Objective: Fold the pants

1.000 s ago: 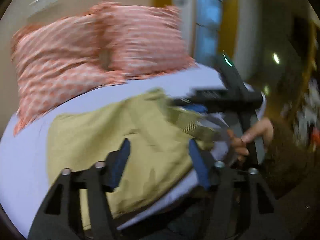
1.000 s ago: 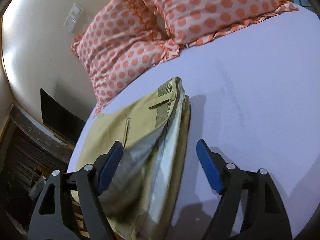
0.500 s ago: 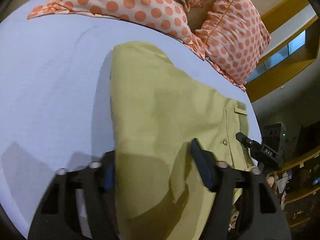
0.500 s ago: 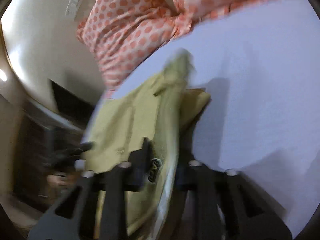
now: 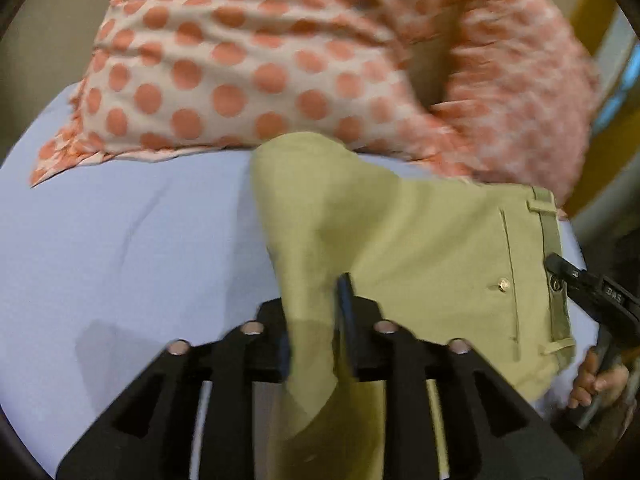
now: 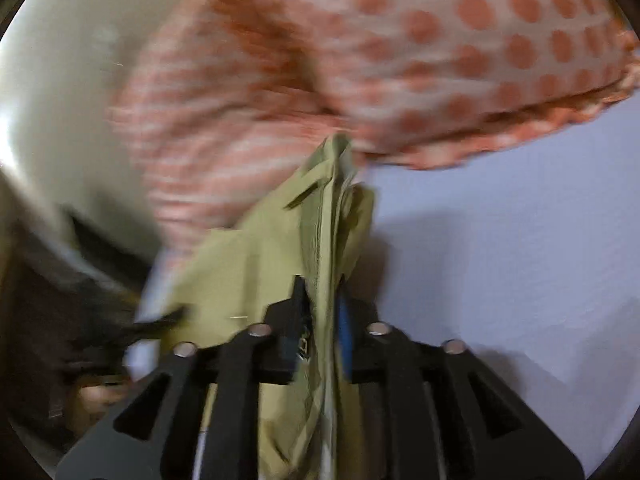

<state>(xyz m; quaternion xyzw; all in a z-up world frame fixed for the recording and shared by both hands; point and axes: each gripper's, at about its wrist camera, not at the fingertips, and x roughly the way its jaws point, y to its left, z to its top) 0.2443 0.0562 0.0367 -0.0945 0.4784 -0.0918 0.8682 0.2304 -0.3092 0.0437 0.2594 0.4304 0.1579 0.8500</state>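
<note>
The folded khaki pants (image 5: 420,248) lie on the lilac bed sheet (image 5: 120,248), their far end against the pillows. My left gripper (image 5: 316,316) is shut on the pants' folded left edge. My right gripper (image 6: 322,304) is shut on the waistband end of the pants (image 6: 260,264), and its tip also shows in the left wrist view (image 5: 576,284) at the waistband with belt loops. The fabric between both grippers is lifted a little off the sheet. The right wrist view is blurred.
Two white pillows with orange dots (image 5: 248,60) (image 6: 460,52) lie just beyond the pants. A cream wall (image 6: 60,100) stands behind them. The bed's edge and a dark floor (image 6: 48,320) are to the left in the right wrist view.
Both grippers went from open to shut on the pants, left on the folded edge and right on the waistband. Both have pushed forward, so the pillows loom closer.
</note>
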